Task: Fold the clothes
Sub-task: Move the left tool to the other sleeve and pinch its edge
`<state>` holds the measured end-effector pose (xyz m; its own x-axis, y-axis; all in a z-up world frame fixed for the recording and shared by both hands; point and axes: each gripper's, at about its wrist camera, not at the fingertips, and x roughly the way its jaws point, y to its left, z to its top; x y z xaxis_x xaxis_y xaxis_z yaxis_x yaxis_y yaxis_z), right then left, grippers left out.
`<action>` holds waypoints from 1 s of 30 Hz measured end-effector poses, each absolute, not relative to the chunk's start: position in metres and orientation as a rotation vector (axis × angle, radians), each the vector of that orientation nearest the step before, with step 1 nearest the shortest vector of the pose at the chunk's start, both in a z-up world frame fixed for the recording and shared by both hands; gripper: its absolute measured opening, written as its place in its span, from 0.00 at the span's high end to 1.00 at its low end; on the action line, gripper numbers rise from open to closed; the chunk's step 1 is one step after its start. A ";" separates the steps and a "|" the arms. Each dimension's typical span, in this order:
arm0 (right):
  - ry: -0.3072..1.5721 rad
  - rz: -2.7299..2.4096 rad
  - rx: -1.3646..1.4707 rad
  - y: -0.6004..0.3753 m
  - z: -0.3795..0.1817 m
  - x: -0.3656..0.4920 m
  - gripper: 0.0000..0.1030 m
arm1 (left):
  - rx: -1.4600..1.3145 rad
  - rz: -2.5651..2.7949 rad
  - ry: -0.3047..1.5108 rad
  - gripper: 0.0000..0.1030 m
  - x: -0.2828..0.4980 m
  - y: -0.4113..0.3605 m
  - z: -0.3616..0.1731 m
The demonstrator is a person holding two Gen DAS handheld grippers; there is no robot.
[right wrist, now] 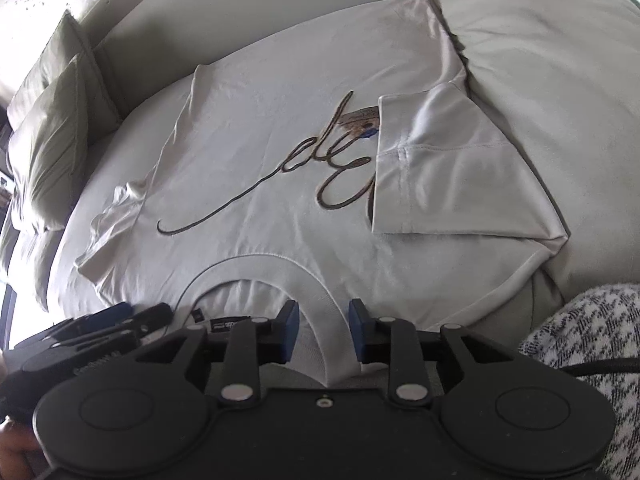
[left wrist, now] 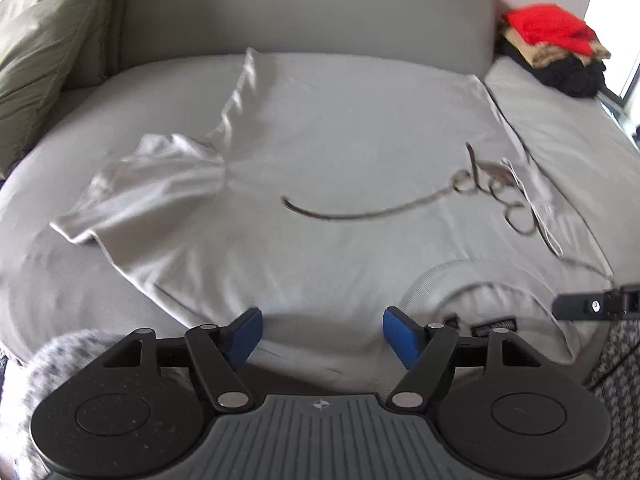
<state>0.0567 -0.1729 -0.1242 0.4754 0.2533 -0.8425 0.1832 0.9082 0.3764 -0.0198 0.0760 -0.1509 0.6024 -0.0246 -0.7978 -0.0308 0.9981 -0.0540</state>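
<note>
A white T-shirt (left wrist: pixel 320 152) with a brown script print lies flat on a grey sofa seat, collar toward me; it also shows in the right wrist view (right wrist: pixel 280 120). Its right sleeve (right wrist: pixel 452 168) is folded in over the chest. Its left sleeve (left wrist: pixel 148 188) lies spread out and rumpled. My left gripper (left wrist: pixel 322 336) is open and empty above the shoulder edge left of the collar (left wrist: pixel 480 280). My right gripper (right wrist: pixel 323 330) is open and empty, with its fingers on either side of the collar rim (right wrist: pixel 320 304).
Green-grey pillows (left wrist: pixel 36 64) lean at the sofa's left end. A pile of red, tan and black clothes (left wrist: pixel 556 48) sits at the back right. The sofa backrest (left wrist: pixel 304 12) runs behind the shirt. A houndstooth cloth (right wrist: pixel 592 344) is at the near right.
</note>
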 end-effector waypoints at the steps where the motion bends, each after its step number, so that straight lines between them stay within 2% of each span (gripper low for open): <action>1: 1.081 0.043 0.463 -0.174 -0.124 0.057 0.74 | -0.069 0.025 0.908 0.26 -0.020 0.082 -0.146; 2: 1.075 0.046 0.471 -0.174 -0.123 0.056 0.73 | -0.079 0.055 0.897 0.22 -0.021 0.088 -0.142; 5: 1.056 0.051 0.487 -0.174 -0.119 0.055 0.71 | -0.158 0.165 0.858 0.22 -0.022 0.116 -0.130; 12: 1.040 0.059 0.553 -0.175 -0.119 0.060 0.69 | -0.516 0.217 0.863 0.37 -0.021 0.199 -0.129; 14: 1.042 0.067 0.577 -0.176 -0.120 0.061 0.68 | -0.576 0.208 0.818 0.37 -0.025 0.215 -0.130; 20: 1.045 0.068 0.601 -0.175 -0.123 0.063 0.67 | -0.626 0.256 0.772 0.32 -0.020 0.243 -0.141; 22: 1.042 0.065 0.606 -0.175 -0.123 0.063 0.67 | -0.603 0.243 0.757 0.23 -0.017 0.243 -0.146; 23: 1.042 0.065 0.609 -0.175 -0.124 0.063 0.66 | -0.594 0.238 0.745 0.15 -0.016 0.242 -0.148; 26: 1.044 0.057 0.613 -0.177 -0.125 0.062 0.66 | -0.606 0.282 0.736 0.13 -0.016 0.243 -0.151; 27: 1.045 0.055 0.617 -0.178 -0.126 0.062 0.66 | -0.596 0.326 0.758 0.10 -0.014 0.244 -0.151; 30: 1.046 0.059 0.621 -0.180 -0.127 0.062 0.65 | -0.579 0.395 0.810 0.10 -0.006 0.245 -0.154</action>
<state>0.0616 -0.1800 -0.1267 0.5159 0.3325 -0.7895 0.2408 0.8282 0.5061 -0.0065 0.2446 -0.1541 0.6308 0.1111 -0.7679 -0.5369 0.7770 -0.3286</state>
